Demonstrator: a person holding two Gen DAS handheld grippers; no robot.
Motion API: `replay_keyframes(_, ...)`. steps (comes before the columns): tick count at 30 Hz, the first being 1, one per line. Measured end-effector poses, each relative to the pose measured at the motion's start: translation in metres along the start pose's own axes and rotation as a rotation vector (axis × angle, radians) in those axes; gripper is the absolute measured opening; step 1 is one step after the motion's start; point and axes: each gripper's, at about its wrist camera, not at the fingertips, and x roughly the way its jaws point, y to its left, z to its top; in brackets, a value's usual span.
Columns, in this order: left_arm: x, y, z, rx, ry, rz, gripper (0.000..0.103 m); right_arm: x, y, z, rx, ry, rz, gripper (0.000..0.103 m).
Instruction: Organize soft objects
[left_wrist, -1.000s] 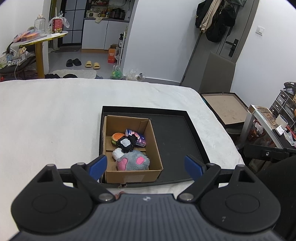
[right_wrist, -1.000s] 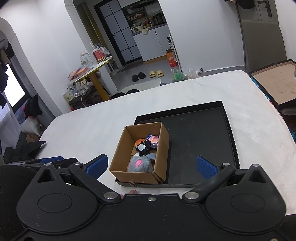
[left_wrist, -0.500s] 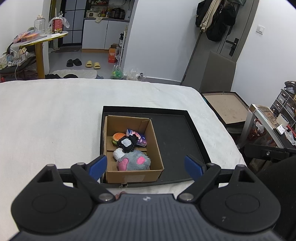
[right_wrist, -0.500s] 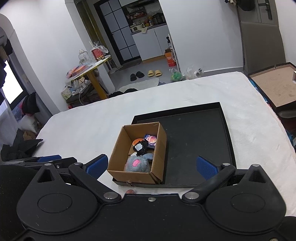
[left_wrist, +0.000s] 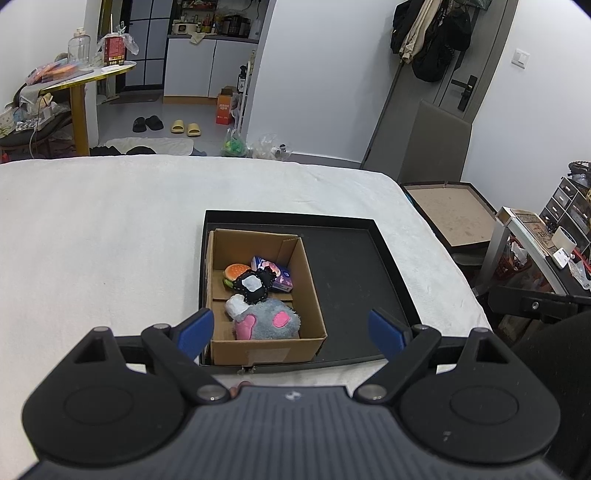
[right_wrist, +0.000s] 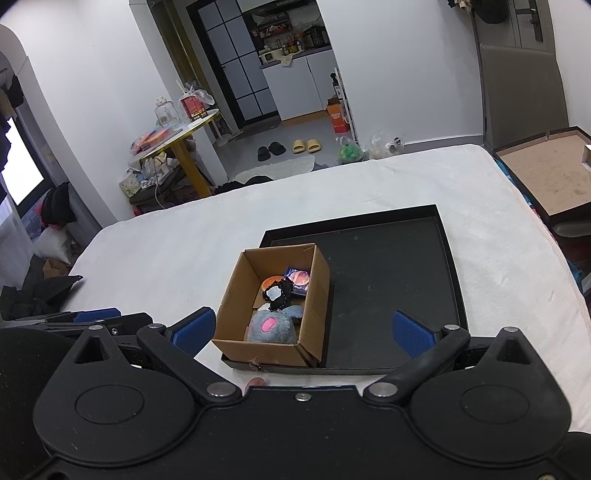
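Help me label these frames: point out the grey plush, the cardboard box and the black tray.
grey plush (left_wrist: 271, 323), left wrist view, its furry body.
cardboard box (left_wrist: 264, 352), left wrist view, near outer wall.
black tray (right_wrist: 388, 288), right wrist view, bare floor.

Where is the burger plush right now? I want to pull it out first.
In the left wrist view, the burger plush sits toward the back left of the cardboard box, partly under the black plush.

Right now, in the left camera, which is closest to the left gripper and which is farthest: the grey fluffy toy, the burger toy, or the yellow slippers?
1. Grey fluffy toy: near end of the cardboard box, just ahead of the left gripper.
2. Burger toy: deeper in the box.
3. Yellow slippers: far off on the floor.
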Motion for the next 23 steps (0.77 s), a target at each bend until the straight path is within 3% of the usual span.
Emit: replay_keyframes(23,-0.0007,-0.0017,-0.0002,-0.001,-0.003,-0.004,0.089,0.0018,-0.0002,-0.0059,0.022,-0.011,0.011,0.103)
